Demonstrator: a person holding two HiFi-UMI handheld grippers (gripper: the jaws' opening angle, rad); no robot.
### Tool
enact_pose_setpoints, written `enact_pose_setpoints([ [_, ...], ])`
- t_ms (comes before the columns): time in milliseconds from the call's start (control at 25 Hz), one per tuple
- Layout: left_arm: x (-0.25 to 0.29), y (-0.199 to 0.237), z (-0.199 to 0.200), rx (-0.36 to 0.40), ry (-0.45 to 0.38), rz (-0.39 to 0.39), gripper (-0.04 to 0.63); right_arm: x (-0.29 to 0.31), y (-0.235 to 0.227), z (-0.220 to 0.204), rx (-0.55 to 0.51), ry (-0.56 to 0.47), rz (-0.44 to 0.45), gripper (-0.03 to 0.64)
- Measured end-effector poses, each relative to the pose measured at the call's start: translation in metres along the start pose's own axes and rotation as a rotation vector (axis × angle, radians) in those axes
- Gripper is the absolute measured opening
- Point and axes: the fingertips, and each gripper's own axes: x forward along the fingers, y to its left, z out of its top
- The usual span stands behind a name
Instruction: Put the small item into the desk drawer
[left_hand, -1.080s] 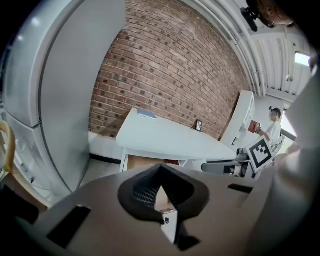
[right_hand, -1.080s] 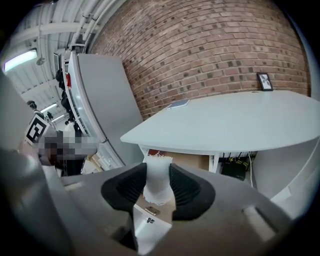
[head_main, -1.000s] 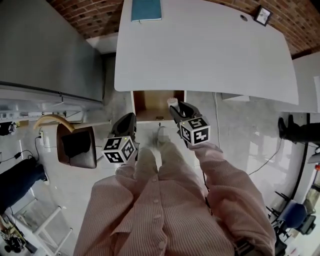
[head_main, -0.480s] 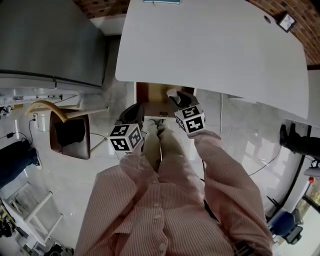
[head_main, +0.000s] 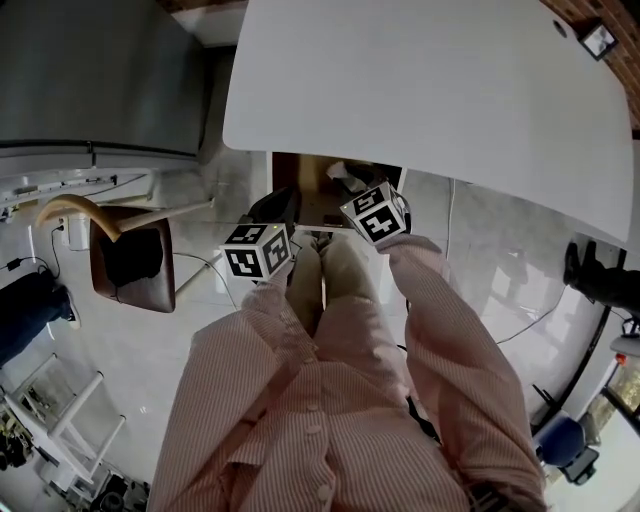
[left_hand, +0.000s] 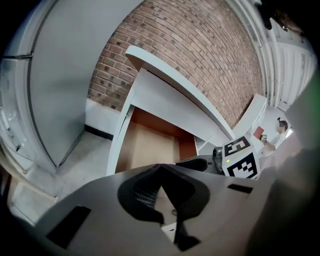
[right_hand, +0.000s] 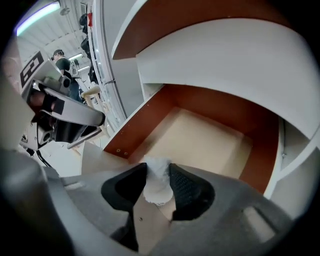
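Right tool (right_hand: 158, 172): jaws clamped on a small white crumpled item (right_hand: 156, 181), held over the near edge of the open wooden drawer (right_hand: 200, 135) ahead. Left tool (left_hand: 161, 167): jaws together, nothing between, facing the same drawer. White surface (head_main: 430, 90) overhangs both.

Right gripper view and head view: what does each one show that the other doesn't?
Only the right gripper view shows, close up, the right gripper shut on the white item, with the bare wooden floor of the drawer beyond it. Only the head view shows the whole white desk top, the brown chair and the person's striped shirt. Both show the open drawer and the left gripper.
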Motion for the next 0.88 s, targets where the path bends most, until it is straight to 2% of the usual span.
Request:
enact_pose_setpoints([
  [400,0.021,0.005,-0.011,-0.013,0.042,-0.015,-0.002,0.038,0.0,-0.025,-0.11,0.161,0.044,0.146],
  [640,0.027,0.009,-0.008,-0.003,0.04,-0.023,-0.002,0.053,-0.002,-0.039,-0.164,0.243,0.051,0.146],
  [880,0.03,0.008,-0.013,0.056,0.078,-0.02,-0.002,0.06,0.0,-0.046,-0.203,0.267,0.059,0.146],
])
